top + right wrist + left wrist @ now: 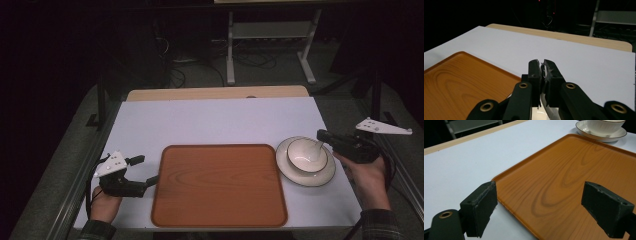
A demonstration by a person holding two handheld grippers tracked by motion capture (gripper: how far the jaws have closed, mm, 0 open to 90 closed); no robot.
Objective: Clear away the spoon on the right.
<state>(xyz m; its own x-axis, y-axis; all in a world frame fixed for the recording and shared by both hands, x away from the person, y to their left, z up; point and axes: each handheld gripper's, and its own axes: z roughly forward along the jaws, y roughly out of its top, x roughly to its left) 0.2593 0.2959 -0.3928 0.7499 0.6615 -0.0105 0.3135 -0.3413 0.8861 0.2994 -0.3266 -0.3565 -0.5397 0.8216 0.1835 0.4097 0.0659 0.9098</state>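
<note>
Spoon (315, 148) handle is what we are pinching in the right gripper (324, 136), jaws nearly closed on it; its bowl end is resting in the bowl (306, 156) on the saucer (327, 176), slanting up toward us; tray (220, 185) is lying leftward; left gripper (541, 210) is hanging wide open, empty.

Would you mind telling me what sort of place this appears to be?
Probably a lab or recording workspace, not a dining room: a white table in a dark room, cables on the floor, and a bare metal stand behind.

Wooden tray (220, 185) on white table (210, 122)
</note>
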